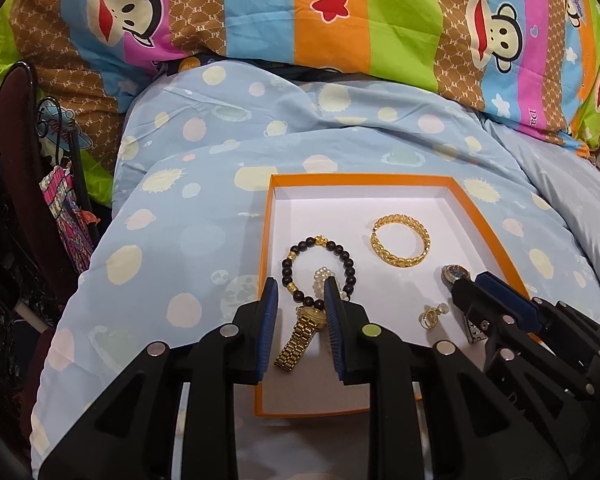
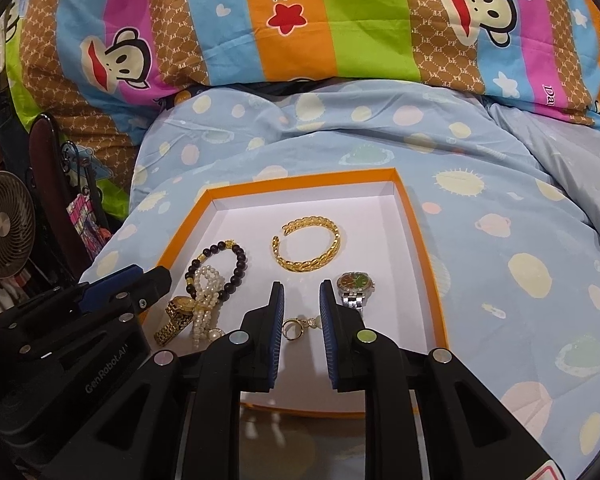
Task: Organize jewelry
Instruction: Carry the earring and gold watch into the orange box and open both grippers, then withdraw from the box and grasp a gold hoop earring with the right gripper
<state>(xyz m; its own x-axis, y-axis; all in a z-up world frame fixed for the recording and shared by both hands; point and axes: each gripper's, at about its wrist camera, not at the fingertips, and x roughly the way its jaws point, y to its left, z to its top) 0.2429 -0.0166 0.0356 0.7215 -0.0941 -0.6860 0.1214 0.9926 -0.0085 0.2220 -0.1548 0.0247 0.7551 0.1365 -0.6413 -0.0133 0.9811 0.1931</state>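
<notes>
Both grippers are hovering over the orange box (image 2: 424, 240), which is sitting on the blue dotted blanket (image 2: 500, 216) with all the jewelry lying on its white floor. Left gripper (image 1: 301, 300) is standing with jaws apart, gripping nothing; the gold watch (image 1: 302, 334) is showing in the gap between its blue pads (image 1: 269, 312), though contact can't be judged from either view. In the right wrist view that watch (image 2: 177, 316) is lying at the box's near-left, just beside the left gripper (image 2: 134, 280), with the pearl strand (image 2: 206, 296) draping across it. The dark bead bracelet (image 1: 318, 270) is lying just beyond the watch, and the pearls are overlapping its loop. Right gripper (image 2: 302, 308) is also standing with jaws apart and empty; the gold ring (image 2: 294, 328) is sitting low in the gap between its fingers (image 2: 278, 320), not clamped. The silver watch (image 2: 354, 286) with the green-brown dial is lying face up just beside the right finger, its strap running behind that finger. In the left wrist view the right gripper (image 1: 472, 280) is covering most of that watch (image 1: 456, 274), so its jaw gap isn't readable there. The gold bangle (image 2: 308, 246) is lying on its own further back, mid-box, apart from everything else. Striped monkey-print bedding (image 2: 300, 20) is piled behind the blanket, and a small fan (image 2: 4, 224) is standing off to the left.
</notes>
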